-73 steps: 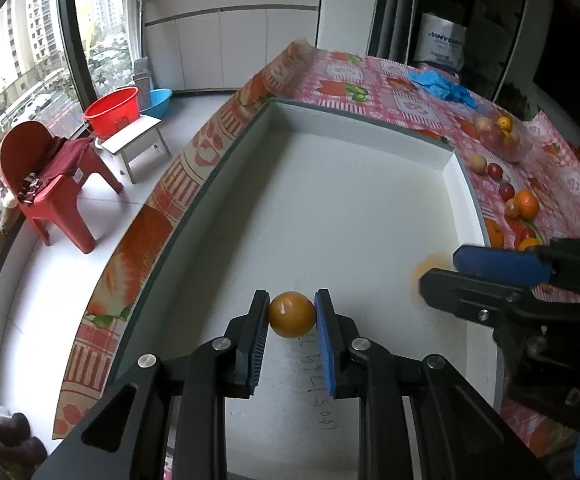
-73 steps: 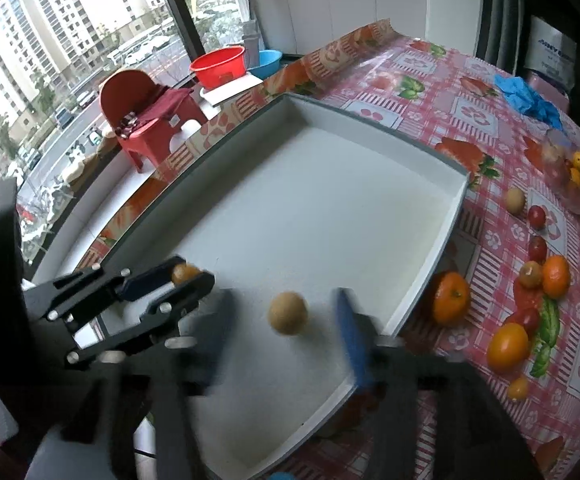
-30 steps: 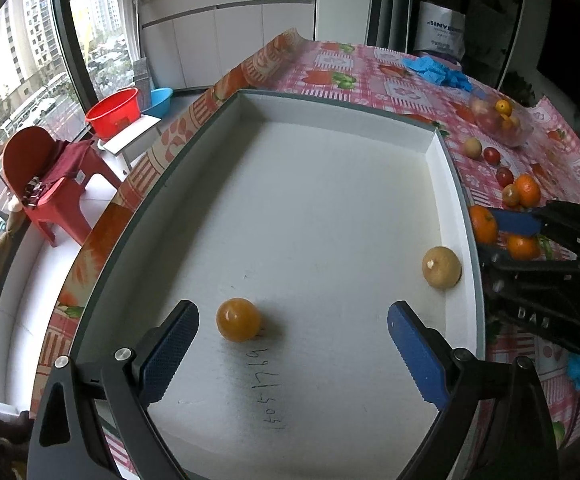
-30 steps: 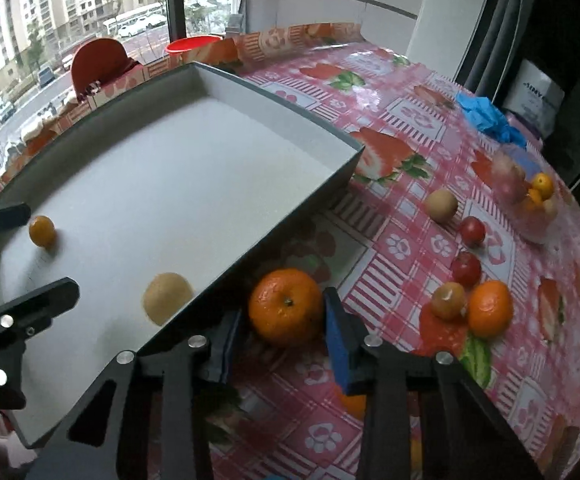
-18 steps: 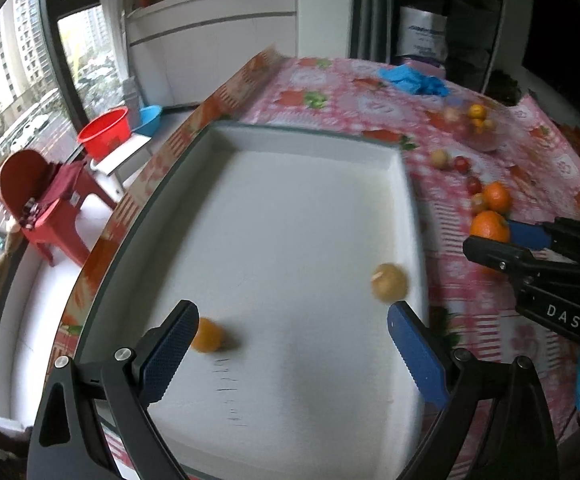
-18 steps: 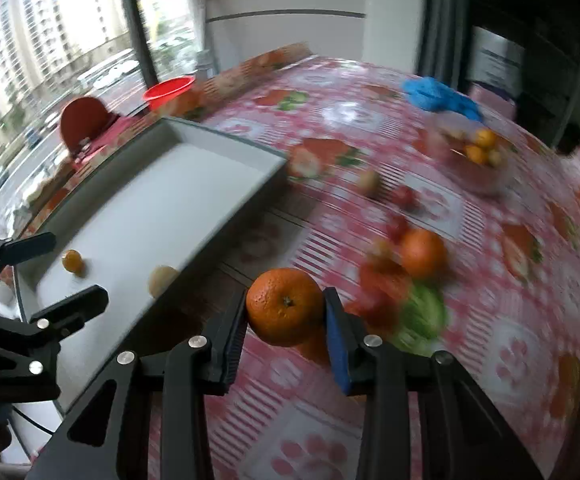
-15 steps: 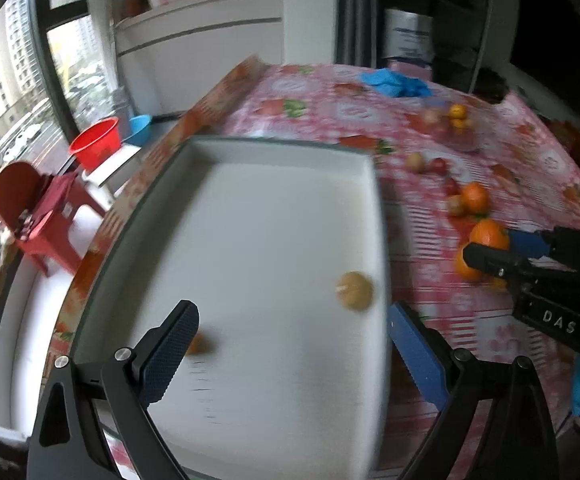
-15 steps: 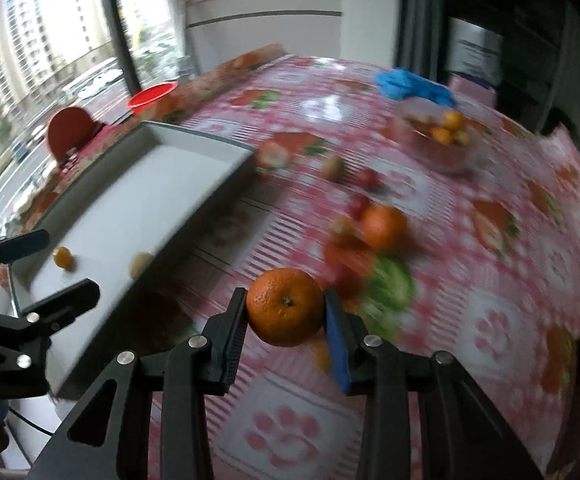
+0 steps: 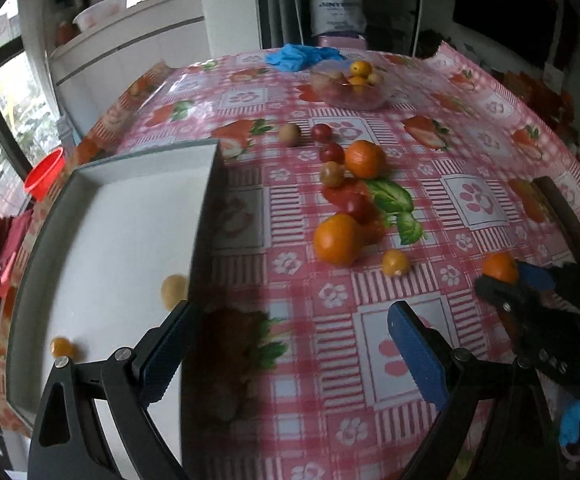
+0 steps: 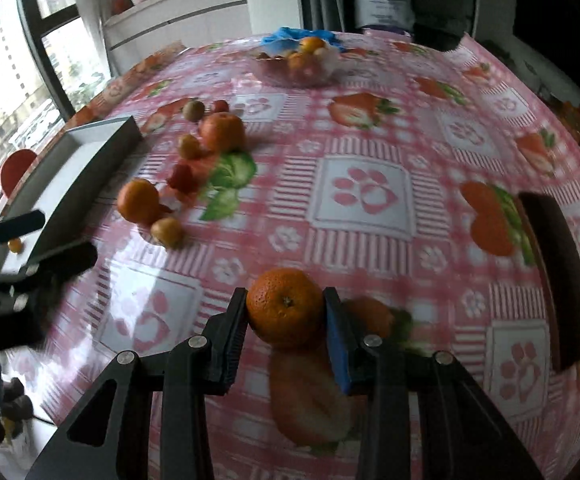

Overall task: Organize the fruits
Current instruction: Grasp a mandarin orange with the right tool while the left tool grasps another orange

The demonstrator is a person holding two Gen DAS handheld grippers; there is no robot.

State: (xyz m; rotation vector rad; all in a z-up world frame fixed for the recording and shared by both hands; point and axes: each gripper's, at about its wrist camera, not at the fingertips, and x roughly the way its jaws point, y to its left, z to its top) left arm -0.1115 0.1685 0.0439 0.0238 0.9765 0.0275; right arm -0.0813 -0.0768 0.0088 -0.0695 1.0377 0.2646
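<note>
My right gripper (image 10: 286, 316) is shut on an orange (image 10: 285, 313) and holds it above the pink checked tablecloth; the orange also shows in the left wrist view (image 9: 499, 267). My left gripper (image 9: 290, 344) is open and empty, over the tablecloth beside the white tray (image 9: 206, 184). In the tray lie a yellow-brown fruit (image 9: 174, 285) and a small orange fruit (image 9: 61, 347). Loose fruit lies on the cloth: a big orange (image 9: 338, 238), a second orange (image 9: 363, 158), a small orange fruit (image 9: 396, 262), red tomatoes (image 9: 357, 206).
A clear bowl of fruit (image 9: 349, 87) and blue gloves (image 9: 302, 54) are at the table's far side. A dark curved object (image 10: 558, 276) lies at the right. A red bucket (image 9: 46, 172) and red chair are on the floor at the left.
Both grippers have swung right, away from the tray and over the tablecloth. The right gripper took hold of the orange beside the tray and carried it along. The left gripper stays open.
</note>
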